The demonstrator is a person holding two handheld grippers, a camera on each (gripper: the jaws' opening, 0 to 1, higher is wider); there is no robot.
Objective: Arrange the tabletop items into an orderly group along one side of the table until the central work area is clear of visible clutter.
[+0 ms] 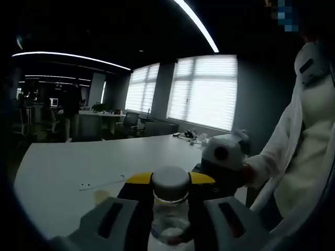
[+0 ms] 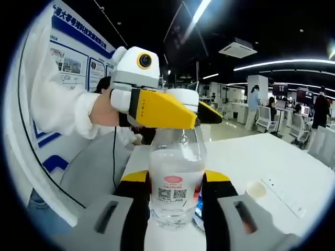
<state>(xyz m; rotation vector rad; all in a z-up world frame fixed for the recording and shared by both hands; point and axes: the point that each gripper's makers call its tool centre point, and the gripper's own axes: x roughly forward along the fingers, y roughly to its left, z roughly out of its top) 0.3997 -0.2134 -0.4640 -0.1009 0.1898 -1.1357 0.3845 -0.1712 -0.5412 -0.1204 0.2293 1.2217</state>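
Observation:
A clear plastic bottle (image 2: 176, 178) with a white cap (image 2: 184, 97) and a pink-and-white label stands upright over the white table's (image 2: 272, 157) near edge. My right gripper (image 2: 176, 177) is shut on its body, yellow-tipped jaws pressed to both sides. My left gripper (image 2: 205, 118), held by a hand in a white sleeve, comes in from the left with its yellow jaws closed around the cap. In the left gripper view the cap (image 1: 170, 180) sits between the left gripper's (image 1: 170, 179) jaw tips, and the right gripper (image 1: 224, 159) is just behind to the right.
A small beige round lid or cup (image 2: 255, 189) and a long white strip (image 2: 282, 194) lie on the table beyond the bottle; the same beige round lid (image 1: 100, 196) is left of my jaws. A person in white (image 1: 303, 157) stands at the table's right edge. Desks and chairs are far behind.

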